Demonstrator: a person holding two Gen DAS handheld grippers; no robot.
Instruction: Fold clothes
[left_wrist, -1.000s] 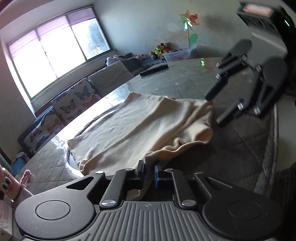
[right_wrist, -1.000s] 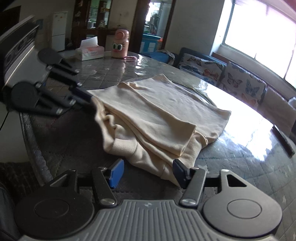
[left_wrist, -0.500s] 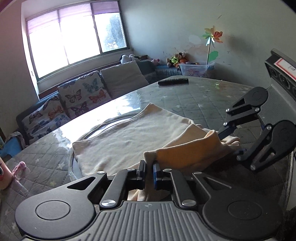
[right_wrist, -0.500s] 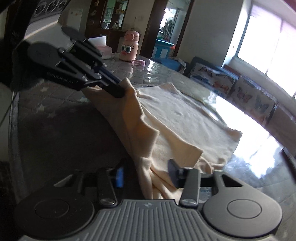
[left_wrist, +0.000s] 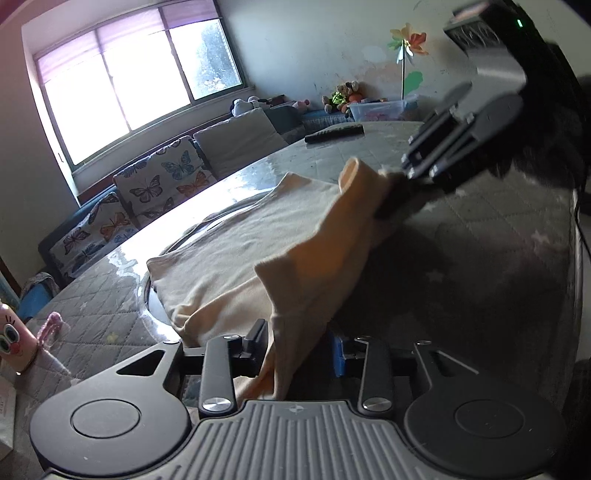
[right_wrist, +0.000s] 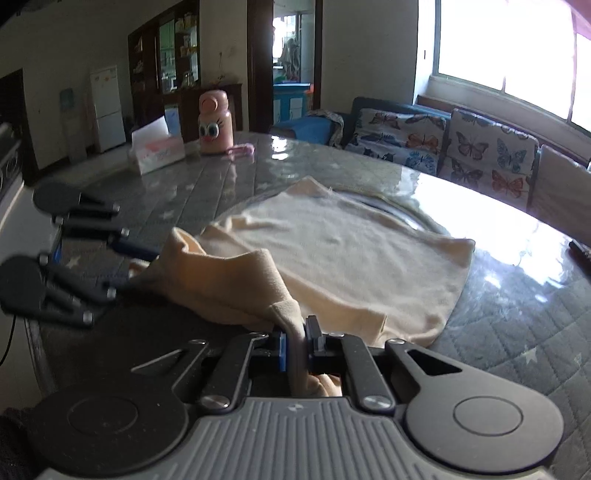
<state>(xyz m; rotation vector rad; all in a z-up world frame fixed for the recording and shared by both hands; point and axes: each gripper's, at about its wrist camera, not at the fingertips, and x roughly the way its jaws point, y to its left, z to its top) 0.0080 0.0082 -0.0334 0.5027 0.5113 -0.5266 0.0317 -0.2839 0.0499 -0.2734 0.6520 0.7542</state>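
Across the quilted grey table (right_wrist: 517, 332) lay the cream garment (right_wrist: 351, 266), its near edge lifted into a ridge between both tools. On that ridge the right gripper (right_wrist: 295, 343) was clenched, while the left gripper (left_wrist: 299, 347) stood released, cloth draping loosely between its parted fingers.

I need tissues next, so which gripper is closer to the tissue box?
Left. The left gripper is on the tissue box's side of the table; the right gripper is farther back.

garment (right_wrist: 343, 258) on table (right_wrist: 517, 325), bottle (right_wrist: 215, 123) & tissue box (right_wrist: 157, 151) behind
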